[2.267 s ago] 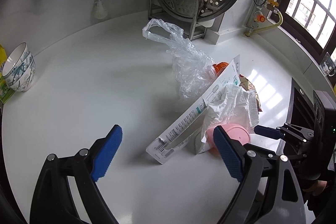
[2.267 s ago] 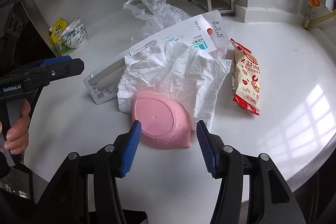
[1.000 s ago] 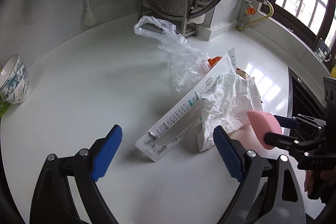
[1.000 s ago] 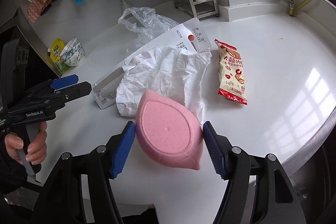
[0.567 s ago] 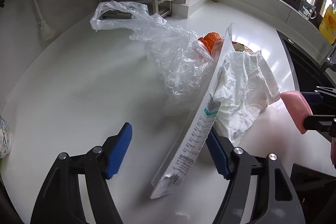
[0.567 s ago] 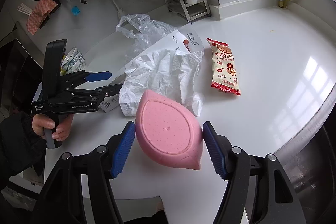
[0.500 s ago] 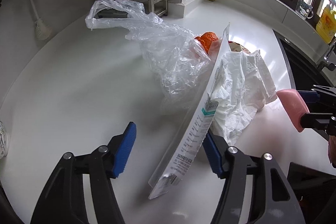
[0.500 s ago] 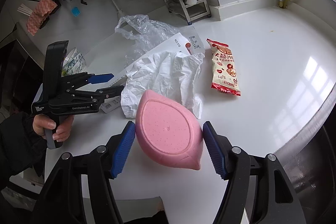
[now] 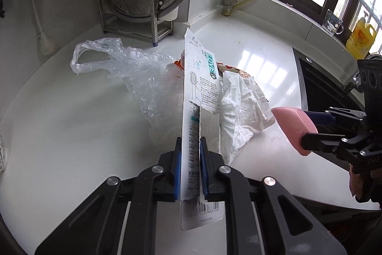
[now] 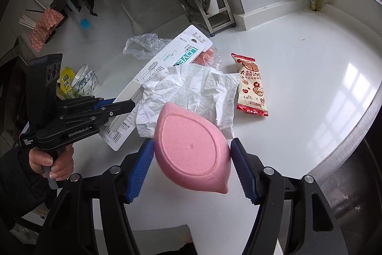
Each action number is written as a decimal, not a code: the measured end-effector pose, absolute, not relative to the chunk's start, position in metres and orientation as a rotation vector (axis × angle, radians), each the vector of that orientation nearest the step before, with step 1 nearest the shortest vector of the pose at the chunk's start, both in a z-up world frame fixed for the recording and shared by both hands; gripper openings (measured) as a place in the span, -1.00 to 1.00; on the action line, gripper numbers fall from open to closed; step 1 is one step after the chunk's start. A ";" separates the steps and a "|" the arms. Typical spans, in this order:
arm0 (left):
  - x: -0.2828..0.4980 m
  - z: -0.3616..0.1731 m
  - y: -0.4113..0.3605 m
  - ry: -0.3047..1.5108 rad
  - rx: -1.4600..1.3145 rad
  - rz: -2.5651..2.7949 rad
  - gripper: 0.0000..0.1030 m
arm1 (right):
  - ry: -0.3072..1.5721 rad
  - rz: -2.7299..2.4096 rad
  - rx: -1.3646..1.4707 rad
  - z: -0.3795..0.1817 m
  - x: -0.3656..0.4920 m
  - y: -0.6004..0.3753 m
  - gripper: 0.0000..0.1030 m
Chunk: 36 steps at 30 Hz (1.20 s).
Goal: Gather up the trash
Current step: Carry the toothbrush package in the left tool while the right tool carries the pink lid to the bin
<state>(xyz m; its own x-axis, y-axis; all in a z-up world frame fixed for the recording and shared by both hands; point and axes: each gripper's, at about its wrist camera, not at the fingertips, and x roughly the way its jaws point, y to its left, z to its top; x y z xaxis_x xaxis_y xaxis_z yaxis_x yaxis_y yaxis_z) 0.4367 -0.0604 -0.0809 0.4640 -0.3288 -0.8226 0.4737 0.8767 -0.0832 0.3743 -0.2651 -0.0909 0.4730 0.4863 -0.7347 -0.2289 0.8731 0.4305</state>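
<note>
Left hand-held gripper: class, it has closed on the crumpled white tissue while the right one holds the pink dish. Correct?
Not quite. The left hand-held gripper, whose jaws have just been closing, grips the toothbrush packaging card, not the crumpled white tissue; the left wrist view shows it. The right hand-held gripper does hold the pink dish.

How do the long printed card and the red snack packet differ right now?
The card is a long white strip with teal lettering; the snack packet is shorter, cream and red. The card is pinched at its barcode end by the left gripper, whose jaws have just been closing, and is tilted up; the packet lies flat, untouched. The card overlaps the crumpled paper; the packet lies beside it. Both are over the white counter.
</note>
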 end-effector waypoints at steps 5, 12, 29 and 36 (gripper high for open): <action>0.429 -0.055 -0.059 0.922 0.147 -0.493 -0.74 | 0.962 0.433 0.297 -0.078 0.372 -0.271 0.24; 0.423 -0.027 -0.049 0.869 0.126 -0.453 -0.74 | 0.923 0.420 0.310 -0.060 0.365 -0.273 0.24; 0.357 0.007 -0.005 0.775 0.117 -0.490 -0.74 | 0.834 0.301 0.354 -0.026 0.296 -0.255 0.24; 0.306 -0.003 0.009 0.797 0.134 -0.544 -0.74 | 0.854 0.238 0.418 -0.040 0.236 -0.241 0.24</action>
